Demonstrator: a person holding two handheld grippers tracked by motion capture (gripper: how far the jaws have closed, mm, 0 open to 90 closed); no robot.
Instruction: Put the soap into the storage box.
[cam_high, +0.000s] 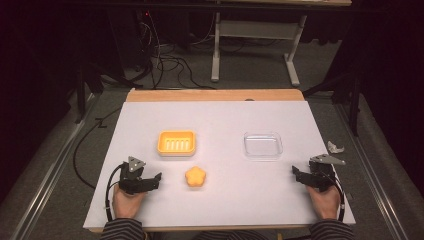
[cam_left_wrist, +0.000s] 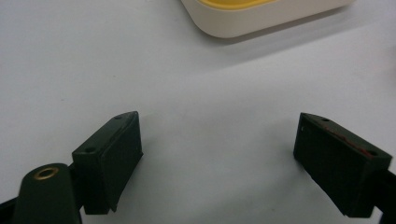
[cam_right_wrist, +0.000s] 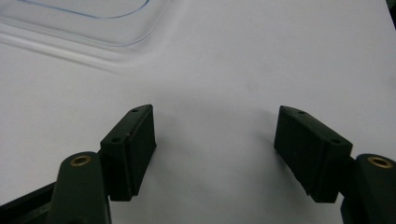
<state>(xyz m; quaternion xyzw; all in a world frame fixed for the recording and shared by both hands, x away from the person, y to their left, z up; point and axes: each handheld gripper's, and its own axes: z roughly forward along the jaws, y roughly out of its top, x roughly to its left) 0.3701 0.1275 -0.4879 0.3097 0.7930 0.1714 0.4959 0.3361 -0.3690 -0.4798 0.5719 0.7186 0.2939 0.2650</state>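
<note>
Two hand-held grippers, both gaping and empty — left hand-held gripper (cam_high: 159, 179) just beside the orange flower-shaped soap block (cam_high: 195, 177), right hand-held gripper (cam_high: 295, 172) near the clear shallow plastic tray (cam_high: 263, 145). Soap lies loose on the white desk (cam_high: 225, 200), below the orange slotted soap dish (cam_high: 176, 142) — nothing looks started. No readable writing.

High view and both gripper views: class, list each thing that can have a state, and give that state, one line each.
left gripper: open, holding nothing.
right gripper: open, holding nothing.
yellow dish: upright on the table, nothing in it.
clear tray: flat on the table, nothing in it.
orange flower-shaped piece: loose on the table, apart from both grippers.
</note>
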